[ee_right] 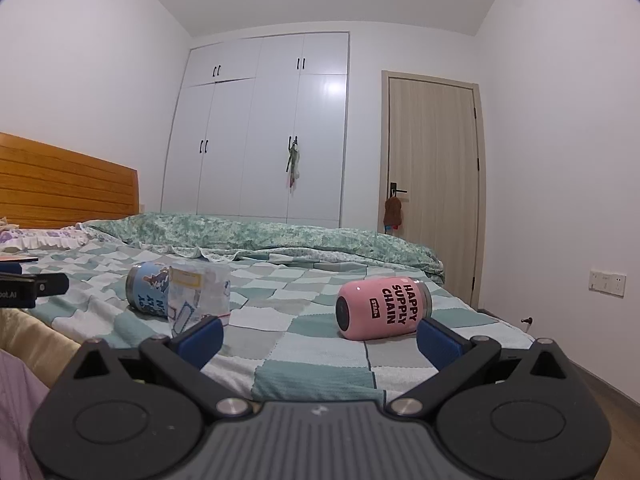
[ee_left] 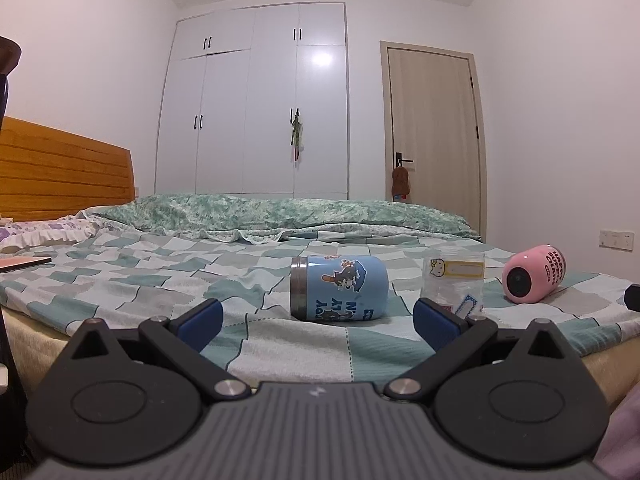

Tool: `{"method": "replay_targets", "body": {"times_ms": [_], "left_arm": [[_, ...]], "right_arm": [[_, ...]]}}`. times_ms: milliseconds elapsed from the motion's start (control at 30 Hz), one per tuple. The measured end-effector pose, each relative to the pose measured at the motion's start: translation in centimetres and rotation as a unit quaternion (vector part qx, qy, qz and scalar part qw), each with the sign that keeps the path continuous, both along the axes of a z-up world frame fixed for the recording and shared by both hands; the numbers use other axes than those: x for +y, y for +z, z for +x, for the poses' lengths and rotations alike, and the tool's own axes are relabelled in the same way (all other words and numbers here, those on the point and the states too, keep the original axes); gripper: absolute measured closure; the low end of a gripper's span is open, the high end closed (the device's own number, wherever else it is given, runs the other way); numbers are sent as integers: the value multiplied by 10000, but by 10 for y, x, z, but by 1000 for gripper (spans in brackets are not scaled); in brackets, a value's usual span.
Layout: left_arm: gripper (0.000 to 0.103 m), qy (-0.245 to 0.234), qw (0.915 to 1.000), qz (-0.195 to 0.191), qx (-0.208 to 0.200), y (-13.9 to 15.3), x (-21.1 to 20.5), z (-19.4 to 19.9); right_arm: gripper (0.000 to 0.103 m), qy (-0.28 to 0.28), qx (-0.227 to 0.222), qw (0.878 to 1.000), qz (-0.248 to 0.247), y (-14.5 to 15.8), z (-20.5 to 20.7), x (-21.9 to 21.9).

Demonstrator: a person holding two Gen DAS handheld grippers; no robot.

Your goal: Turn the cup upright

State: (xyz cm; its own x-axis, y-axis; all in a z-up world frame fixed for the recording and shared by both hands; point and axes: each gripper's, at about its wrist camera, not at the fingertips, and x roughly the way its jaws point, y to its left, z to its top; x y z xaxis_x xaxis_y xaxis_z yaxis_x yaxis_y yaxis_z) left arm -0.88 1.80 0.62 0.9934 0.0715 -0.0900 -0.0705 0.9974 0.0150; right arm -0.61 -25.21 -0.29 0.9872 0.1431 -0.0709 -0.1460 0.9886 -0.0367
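Note:
A blue cartoon cup lies on its side on the checked bedspread, steel rim to the left; it also shows in the right wrist view. A clear plastic cup with stickers stands beside it, seen too in the right wrist view. A pink cup marked HAPPY SUPPLY CHAIN lies on its side, base toward me; it also shows in the left wrist view. My left gripper is open and empty, just short of the blue cup. My right gripper is open and empty, just short of the pink cup.
The bed has a rumpled green quilt at the back and a wooden headboard on the left. A flat book lies at far left. A white wardrobe and a door stand behind.

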Motion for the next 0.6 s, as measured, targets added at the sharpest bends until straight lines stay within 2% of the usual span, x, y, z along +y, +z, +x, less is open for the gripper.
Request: {"method": "replay_targets", "body": {"times_ms": [600], "left_arm": [[0,-94,9999,60,-118,-1,0,-3]], "right_arm": [[0,-9,-40,10000,-2,-1,-2,0]]}}
